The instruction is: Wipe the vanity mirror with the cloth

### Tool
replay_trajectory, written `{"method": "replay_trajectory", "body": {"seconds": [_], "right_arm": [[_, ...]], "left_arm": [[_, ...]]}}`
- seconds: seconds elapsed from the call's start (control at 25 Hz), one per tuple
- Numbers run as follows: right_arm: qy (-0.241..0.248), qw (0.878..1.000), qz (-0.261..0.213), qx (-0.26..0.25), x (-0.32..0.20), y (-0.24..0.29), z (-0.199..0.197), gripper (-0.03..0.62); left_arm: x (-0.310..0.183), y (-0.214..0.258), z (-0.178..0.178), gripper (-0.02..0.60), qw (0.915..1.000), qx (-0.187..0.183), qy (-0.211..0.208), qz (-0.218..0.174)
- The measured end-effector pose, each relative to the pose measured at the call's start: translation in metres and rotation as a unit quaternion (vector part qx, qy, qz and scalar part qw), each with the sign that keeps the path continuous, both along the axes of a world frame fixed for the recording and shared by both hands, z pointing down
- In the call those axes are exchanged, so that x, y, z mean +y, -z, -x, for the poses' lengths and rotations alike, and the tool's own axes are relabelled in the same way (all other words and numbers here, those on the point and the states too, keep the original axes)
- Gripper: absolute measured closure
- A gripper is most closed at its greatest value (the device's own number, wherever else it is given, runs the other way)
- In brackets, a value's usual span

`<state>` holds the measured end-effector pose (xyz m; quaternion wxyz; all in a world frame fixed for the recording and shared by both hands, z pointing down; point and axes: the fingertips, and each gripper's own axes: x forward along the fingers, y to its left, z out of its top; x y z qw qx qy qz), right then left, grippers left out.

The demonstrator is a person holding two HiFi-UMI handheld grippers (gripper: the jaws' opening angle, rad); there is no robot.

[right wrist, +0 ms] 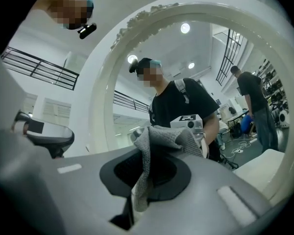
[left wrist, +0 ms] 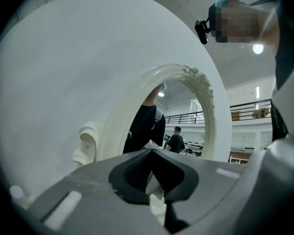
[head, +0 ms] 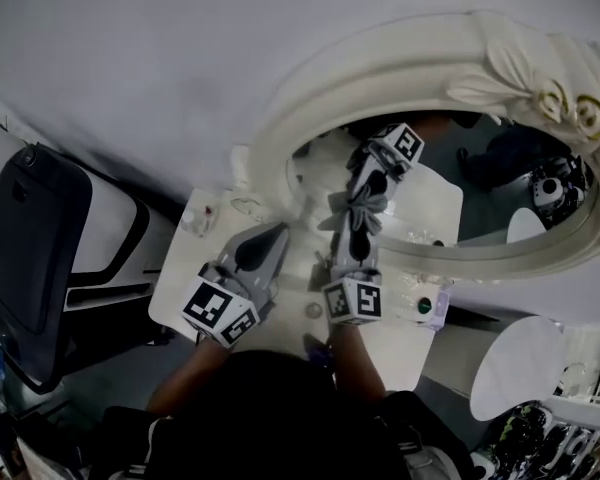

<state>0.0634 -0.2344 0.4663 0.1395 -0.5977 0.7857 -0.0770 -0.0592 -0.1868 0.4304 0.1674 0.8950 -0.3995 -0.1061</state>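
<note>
The oval vanity mirror [head: 400, 53] has a cream carved frame and stands on a white table [head: 175, 293]. My right gripper [head: 358, 232] is shut on a grey waffle cloth [head: 366, 211] and holds it against the lower left of the glass, where its reflection shows just above. In the right gripper view the cloth [right wrist: 161, 141] bunches over the right gripper [right wrist: 147, 155], in front of the mirror [right wrist: 108, 82]. My left gripper [head: 275, 230] is shut and holds nothing, its tip by the frame's left side. The left gripper [left wrist: 152, 153] looks at the mirror [left wrist: 137, 97] edge-on.
A dark office chair [head: 30, 238] stands left of the table. A small bottle [head: 208, 211] sits at the table's back left, and a box with a green dot [head: 423, 306] at its right. A white round seat [head: 515, 368] is at lower right.
</note>
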Motion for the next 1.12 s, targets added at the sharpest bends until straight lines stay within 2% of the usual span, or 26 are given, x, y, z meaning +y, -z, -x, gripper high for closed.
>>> {"method": "replay_trajectory", "body": {"seconds": [0.16, 0.32, 0.48, 0.84, 1.0, 1.12], "right_arm": [[0.023, 1.0, -0.004, 0.012, -0.009, -0.001, 0.035, 0.577], [0.049, 0.999, -0.008, 0.019, -0.018, -0.001, 0.07, 0.577], [0.069, 0.997, -0.009, 0.024, -0.024, -0.003, 0.092, 0.577], [0.091, 0.996, 0.002, 0.016, -0.029, -0.004, 0.106, 0.577], [0.098, 0.995, 0.012, 0.005, -0.025, 0.001, 0.103, 0.577], [0.096, 0.995, 0.001, 0.003, -0.012, 0.014, 0.096, 0.577]], "left_arm": [[-0.007, -0.003, 0.024, 0.583, 0.9999, -0.001, 0.014, 0.003], [-0.009, -0.004, 0.044, 0.584, 0.9995, -0.018, 0.023, -0.007], [-0.011, -0.006, 0.061, 0.583, 0.9994, -0.016, 0.031, -0.004], [-0.005, -0.006, 0.08, 0.583, 0.9986, -0.015, 0.051, -0.007], [0.004, 0.003, 0.078, 0.583, 0.9984, -0.013, 0.053, -0.014], [0.014, 0.011, 0.071, 0.584, 0.9986, -0.011, 0.048, -0.02]]}}
